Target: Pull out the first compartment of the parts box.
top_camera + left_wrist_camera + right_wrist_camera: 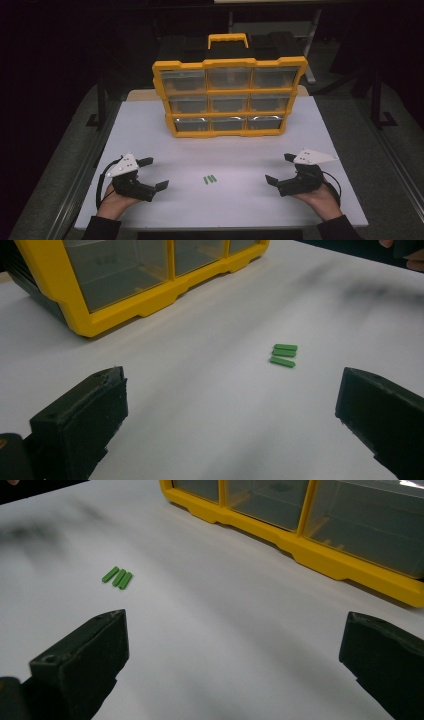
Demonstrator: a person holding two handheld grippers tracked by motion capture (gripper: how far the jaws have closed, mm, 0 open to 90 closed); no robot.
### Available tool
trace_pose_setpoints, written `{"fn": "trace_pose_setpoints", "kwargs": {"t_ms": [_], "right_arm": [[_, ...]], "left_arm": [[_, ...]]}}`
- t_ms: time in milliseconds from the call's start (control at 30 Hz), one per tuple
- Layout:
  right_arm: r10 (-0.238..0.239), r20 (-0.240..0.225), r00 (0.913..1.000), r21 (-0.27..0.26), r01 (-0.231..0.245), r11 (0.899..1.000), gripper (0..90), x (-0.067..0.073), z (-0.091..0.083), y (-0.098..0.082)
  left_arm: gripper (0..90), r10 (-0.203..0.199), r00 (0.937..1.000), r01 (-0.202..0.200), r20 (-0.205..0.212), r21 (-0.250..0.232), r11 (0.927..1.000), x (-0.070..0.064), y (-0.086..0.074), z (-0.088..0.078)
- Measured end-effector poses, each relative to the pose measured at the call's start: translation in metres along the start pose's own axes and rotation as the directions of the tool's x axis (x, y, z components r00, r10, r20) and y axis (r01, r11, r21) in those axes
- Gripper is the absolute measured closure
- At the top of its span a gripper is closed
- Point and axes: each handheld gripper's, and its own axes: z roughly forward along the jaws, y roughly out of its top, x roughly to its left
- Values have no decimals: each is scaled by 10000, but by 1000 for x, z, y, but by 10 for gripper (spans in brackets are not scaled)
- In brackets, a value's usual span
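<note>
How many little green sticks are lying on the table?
3. The green sticks lie side by side, close together, on the white table, in front of the yellow drawer box and between the two open grippers. None looks hidden.

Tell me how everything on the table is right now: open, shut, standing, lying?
Yellow plastic organizer box with clear drawers: standing upright, all drawers pushed in.
Three small green flat sticks: lying side by side on the table, untouched.
White table: bare around the sticks.
Left black tongs: open, holding nothing.
Right black tongs: open, holding nothing.
</note>
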Motion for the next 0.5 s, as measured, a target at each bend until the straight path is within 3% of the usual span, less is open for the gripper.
{"fn": "trace_pose_setpoints", "kwargs": {"t_ms": [500], "right_arm": [[-28,-95,10000,-159,27,9999,0,2,0,1]], "left_arm": [[0,10,9997,-3,230,-313,9995,2,6,1]]}}
